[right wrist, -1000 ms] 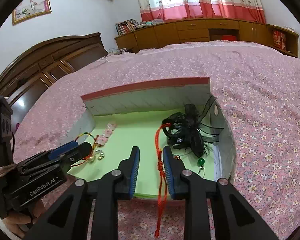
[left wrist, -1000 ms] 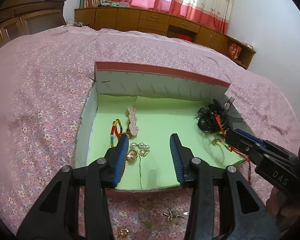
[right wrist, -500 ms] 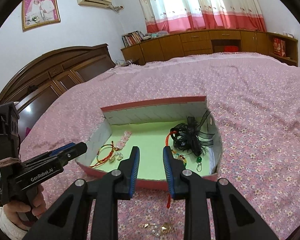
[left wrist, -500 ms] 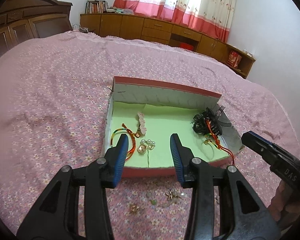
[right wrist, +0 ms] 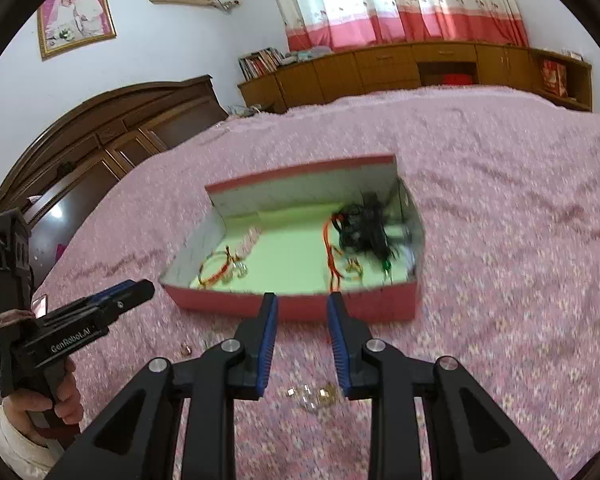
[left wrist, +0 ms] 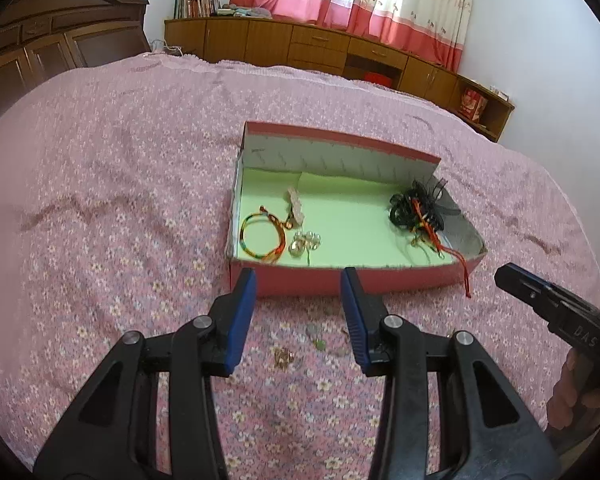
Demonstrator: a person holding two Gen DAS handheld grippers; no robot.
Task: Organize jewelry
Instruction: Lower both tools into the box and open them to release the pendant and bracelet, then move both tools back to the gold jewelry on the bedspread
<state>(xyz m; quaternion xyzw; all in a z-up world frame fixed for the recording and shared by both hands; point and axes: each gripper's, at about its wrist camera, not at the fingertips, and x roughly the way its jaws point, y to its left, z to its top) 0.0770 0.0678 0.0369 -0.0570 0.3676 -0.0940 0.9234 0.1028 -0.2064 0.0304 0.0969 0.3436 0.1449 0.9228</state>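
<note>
A red box (left wrist: 400, 280) (right wrist: 228, 300) with a green lining sits on the pink flowered bedspread. Inside at its left lie a coloured braided bracelet (left wrist: 260, 236) (right wrist: 216, 268), a pink hair clip (left wrist: 296, 206) and pearl earrings (left wrist: 306, 240). At its right is a black hair piece (left wrist: 416, 208) (right wrist: 364, 228) with a red cord (left wrist: 458, 258) (right wrist: 330, 248) that trails over the front wall. My left gripper (left wrist: 296, 280) (right wrist: 146, 288) hovers open and empty in front of the box. My right gripper (right wrist: 302, 304) (left wrist: 504, 274) is also open, with nothing between its pads.
Small loose gold and clear pieces (left wrist: 284, 356) (right wrist: 310, 396) lie on the bedspread between the grippers and the box. A hand (right wrist: 40, 400) holds each gripper handle. Wooden cabinets (left wrist: 300, 48) and a dark headboard (right wrist: 112, 128) stand beyond the bed.
Both grippers have drawn back from over the box and risen a little. The red cord that was between my right pads now lies in the box, its end over the front wall.
</note>
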